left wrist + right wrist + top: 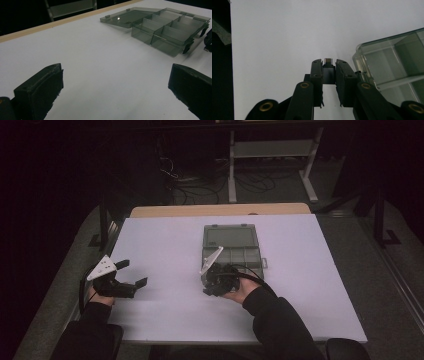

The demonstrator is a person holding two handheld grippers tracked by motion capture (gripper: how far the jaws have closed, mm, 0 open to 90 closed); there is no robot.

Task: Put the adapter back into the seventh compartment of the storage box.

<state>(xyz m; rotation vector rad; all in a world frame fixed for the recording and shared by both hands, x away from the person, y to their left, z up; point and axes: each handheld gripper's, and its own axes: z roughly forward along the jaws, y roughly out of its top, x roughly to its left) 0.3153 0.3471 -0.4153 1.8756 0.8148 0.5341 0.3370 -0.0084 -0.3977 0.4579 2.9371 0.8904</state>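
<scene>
Right gripper view reveals fingers (pixel 341 75) pinching adapter (pixel 328 71).

A white table (pixel 165 315) carries an open, clear compartment box (pixel 234 251).

Lab, floor cables (pixel 200 185), metal rack (pixel 272 150)

- High view: from above, looking down on the white table (pixel 165 245).
- Left gripper view: low, looking across at the clear box (pixel 160 27).
- Right gripper view: close, same box (pixel 392 62) beside its claw.
</scene>
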